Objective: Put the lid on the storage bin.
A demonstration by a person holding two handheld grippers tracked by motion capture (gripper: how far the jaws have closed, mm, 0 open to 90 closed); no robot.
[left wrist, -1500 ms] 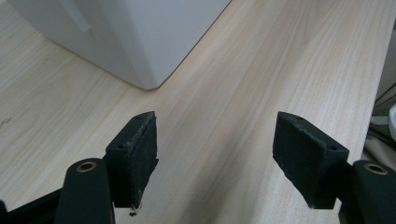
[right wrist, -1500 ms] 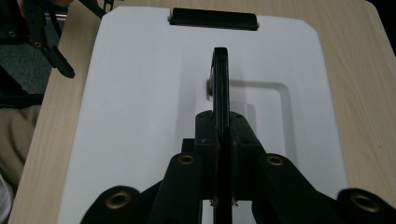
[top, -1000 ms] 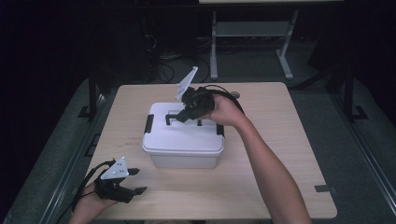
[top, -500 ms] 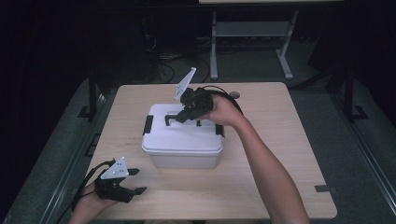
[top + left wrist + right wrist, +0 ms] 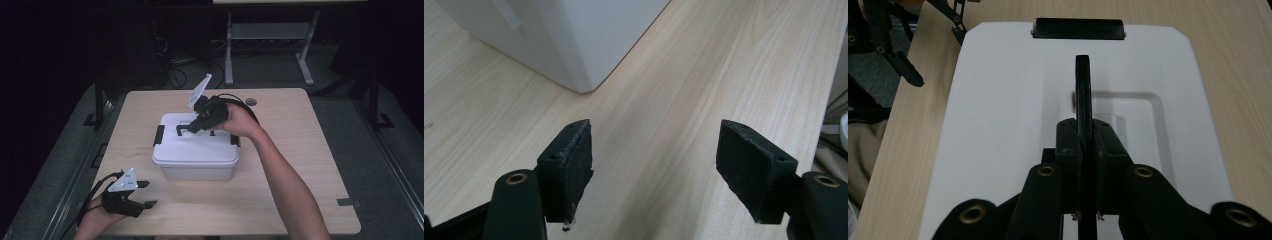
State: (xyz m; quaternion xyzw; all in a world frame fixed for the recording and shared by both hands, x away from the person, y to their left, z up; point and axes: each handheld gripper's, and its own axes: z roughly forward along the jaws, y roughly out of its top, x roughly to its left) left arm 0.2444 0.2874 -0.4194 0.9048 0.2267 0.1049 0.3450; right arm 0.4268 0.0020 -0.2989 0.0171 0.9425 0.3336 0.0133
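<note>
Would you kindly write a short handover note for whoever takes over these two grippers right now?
Right gripper: shut on the black handle, raised upright on the lid of the white box.
Left gripper: open, holding nothing, resting at the near left corner of the table, apart from the box.
Box: mid-table, lid on, the dark latch at its left end lies flat against the box.
Done: handle gripped.
Left: probably lifting or moving the box by the handle; the latches may need releasing if the lid is to come off.
</note>
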